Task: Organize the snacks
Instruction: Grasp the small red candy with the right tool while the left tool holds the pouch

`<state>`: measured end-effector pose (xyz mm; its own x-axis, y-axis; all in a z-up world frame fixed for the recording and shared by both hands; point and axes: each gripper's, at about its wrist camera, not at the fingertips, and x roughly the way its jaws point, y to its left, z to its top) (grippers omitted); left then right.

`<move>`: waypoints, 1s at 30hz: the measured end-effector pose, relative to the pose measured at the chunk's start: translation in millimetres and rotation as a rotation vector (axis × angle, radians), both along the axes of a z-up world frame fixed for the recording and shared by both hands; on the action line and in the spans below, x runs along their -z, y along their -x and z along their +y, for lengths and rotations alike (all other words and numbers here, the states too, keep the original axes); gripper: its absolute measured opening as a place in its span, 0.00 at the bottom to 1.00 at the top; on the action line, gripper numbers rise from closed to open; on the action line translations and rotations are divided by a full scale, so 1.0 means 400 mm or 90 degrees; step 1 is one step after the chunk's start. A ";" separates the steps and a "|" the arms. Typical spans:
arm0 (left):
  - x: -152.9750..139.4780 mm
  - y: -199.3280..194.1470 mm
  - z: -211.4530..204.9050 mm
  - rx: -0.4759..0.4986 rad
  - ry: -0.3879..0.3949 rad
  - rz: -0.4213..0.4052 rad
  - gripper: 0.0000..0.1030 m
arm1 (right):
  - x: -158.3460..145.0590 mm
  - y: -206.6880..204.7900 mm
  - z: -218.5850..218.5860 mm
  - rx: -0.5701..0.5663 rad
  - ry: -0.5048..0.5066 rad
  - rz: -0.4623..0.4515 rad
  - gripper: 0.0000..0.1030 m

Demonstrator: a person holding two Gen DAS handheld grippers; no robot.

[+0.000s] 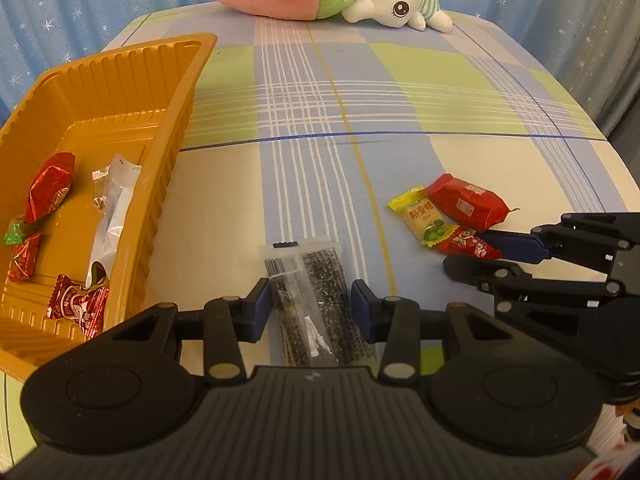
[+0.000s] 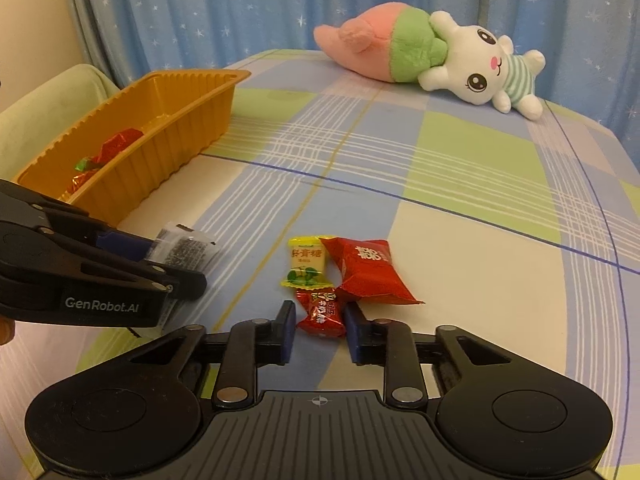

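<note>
Left gripper (image 1: 310,312) clamped on clear seed packet (image 1: 310,300), right gripper (image 2: 320,330) closed around small red candy (image 2: 320,312) beside orange tray (image 1: 160,184)

An orange tray (image 1: 176,120) with several wrapped sweets sits at the bed's left edge. A clear sesame bar (image 1: 312,300), yellow candy (image 2: 306,266), red packet (image 2: 368,270) and small red candy (image 2: 320,312) lie nearer the front.

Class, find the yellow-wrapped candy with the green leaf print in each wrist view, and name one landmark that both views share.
Left wrist view: yellow-wrapped candy, right of centre, beside the red snack packet.
Right wrist view: it lies at centre, just ahead of the fingertips.
Shared landmark: orange plastic tray, left in both.
</note>
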<state>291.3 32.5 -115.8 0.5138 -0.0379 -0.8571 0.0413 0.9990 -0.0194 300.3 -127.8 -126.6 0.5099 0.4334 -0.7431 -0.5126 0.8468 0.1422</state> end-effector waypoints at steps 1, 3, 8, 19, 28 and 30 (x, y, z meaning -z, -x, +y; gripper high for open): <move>0.000 0.000 0.000 0.001 0.000 0.000 0.39 | 0.000 0.001 -0.001 0.002 0.001 0.001 0.25; 0.001 0.002 -0.001 0.003 -0.001 -0.001 0.37 | -0.001 0.003 0.001 0.004 0.004 0.001 0.25; 0.000 0.010 -0.003 0.007 0.003 0.002 0.35 | -0.003 0.016 -0.002 0.012 0.004 0.005 0.25; -0.001 0.053 -0.013 0.018 0.008 0.007 0.34 | -0.010 0.057 -0.022 0.030 -0.018 0.034 0.25; -0.007 0.117 -0.009 0.025 0.017 0.012 0.34 | -0.023 0.108 -0.044 0.035 -0.048 0.071 0.20; -0.011 0.134 -0.006 0.027 0.018 0.010 0.34 | -0.028 0.120 -0.048 0.037 -0.051 0.073 0.20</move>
<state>237.8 30.0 -111.6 0.4973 -0.0829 -0.8636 0.0827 0.9954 -0.0479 252.4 -146.9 -115.3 0.4499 0.4661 -0.7618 -0.4390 0.8582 0.2659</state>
